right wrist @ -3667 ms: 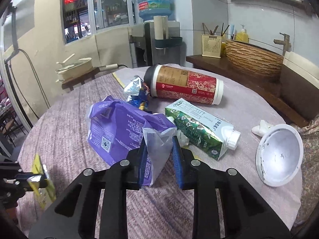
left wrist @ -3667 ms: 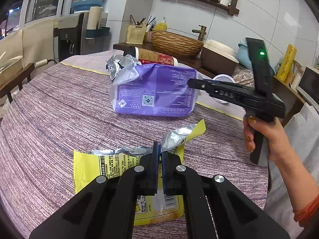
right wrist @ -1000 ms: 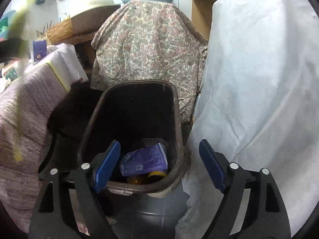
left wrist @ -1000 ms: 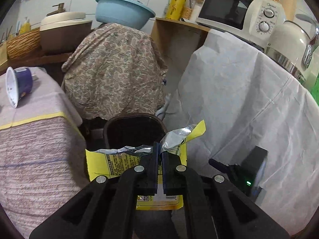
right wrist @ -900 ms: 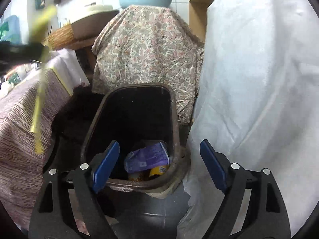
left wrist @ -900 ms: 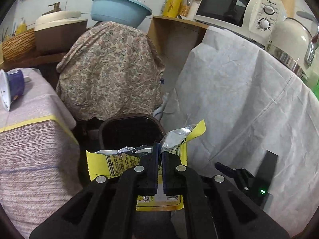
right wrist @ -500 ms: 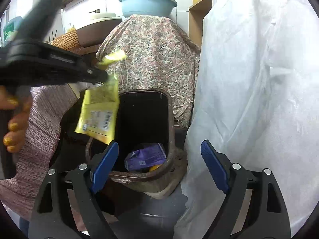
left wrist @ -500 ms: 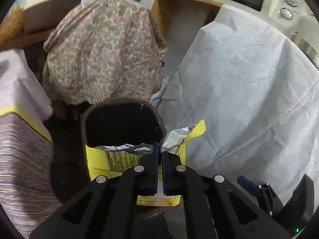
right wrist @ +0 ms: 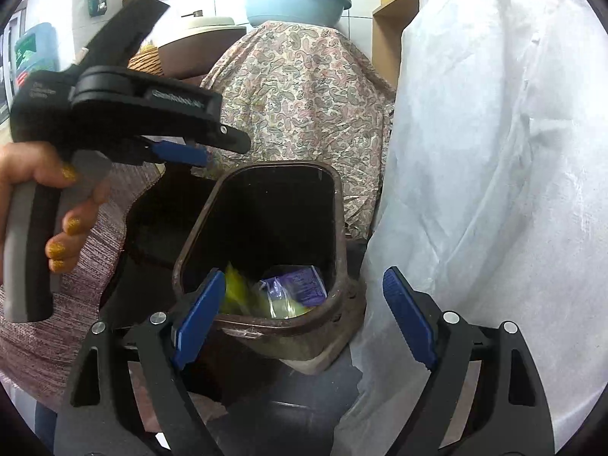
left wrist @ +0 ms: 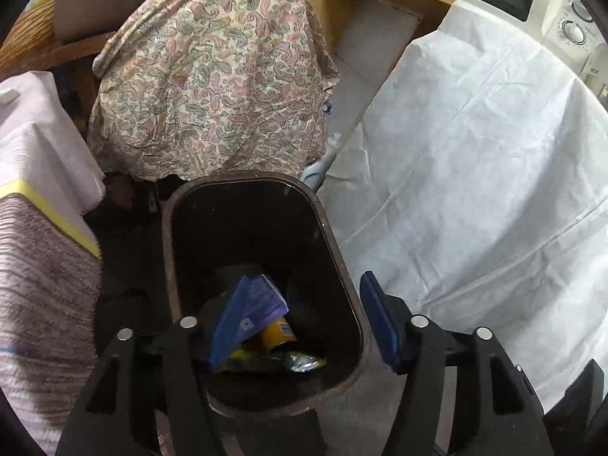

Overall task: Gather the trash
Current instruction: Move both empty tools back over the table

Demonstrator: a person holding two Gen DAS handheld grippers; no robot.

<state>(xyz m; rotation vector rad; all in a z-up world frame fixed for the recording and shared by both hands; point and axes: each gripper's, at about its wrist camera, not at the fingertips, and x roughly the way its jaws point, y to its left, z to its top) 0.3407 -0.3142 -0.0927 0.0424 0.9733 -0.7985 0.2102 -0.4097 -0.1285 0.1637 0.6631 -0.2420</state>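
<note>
Both views show the bin [left wrist: 344,266], only right wrist shows a hand [right wrist: 57,205]

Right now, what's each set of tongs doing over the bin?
Left tongs: opening, nothing between them; the yellow wrapper lies in the bin.
Right tongs: open, empty.
</note>
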